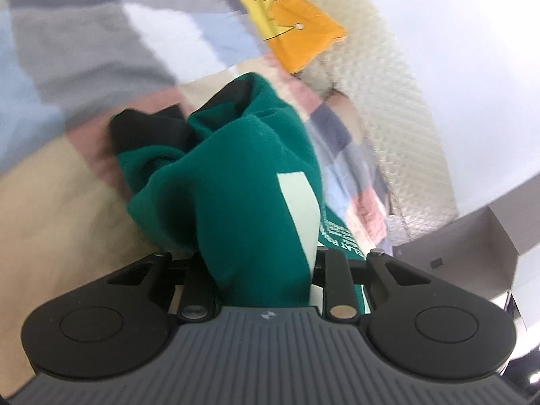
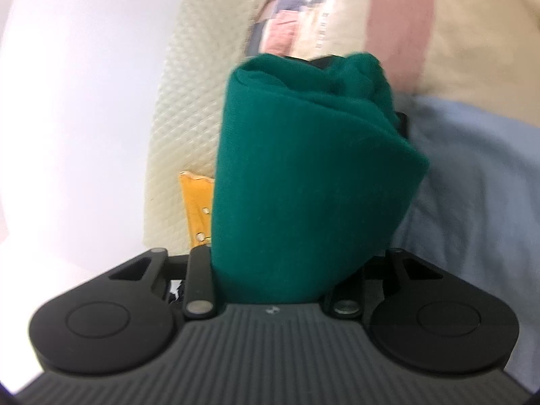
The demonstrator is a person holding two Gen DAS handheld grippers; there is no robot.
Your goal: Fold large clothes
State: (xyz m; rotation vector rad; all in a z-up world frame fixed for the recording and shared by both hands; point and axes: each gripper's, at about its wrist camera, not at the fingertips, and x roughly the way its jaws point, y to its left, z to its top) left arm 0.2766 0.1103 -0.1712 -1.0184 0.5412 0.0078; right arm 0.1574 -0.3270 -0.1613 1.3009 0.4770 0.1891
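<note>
A dark green garment [image 1: 243, 182] with a white stripe, white lettering and black trim fills the middle of the left wrist view. It drapes over my left gripper [image 1: 216, 108], which is shut on it; the fingertips are buried in the cloth. In the right wrist view the same green garment [image 2: 303, 182] is bunched in a thick roll over my right gripper [image 2: 324, 67], which is shut on it. Both hold the cloth lifted above the patchwork bedspread [image 1: 67, 67].
The bedspread [image 2: 472, 152] has grey, blue, pink and beige patches. An orange cushion [image 1: 290, 23] lies against a cream quilted headboard [image 1: 398, 108]; both also show in the right wrist view. A grey box or cabinet [image 1: 479, 249] stands at right.
</note>
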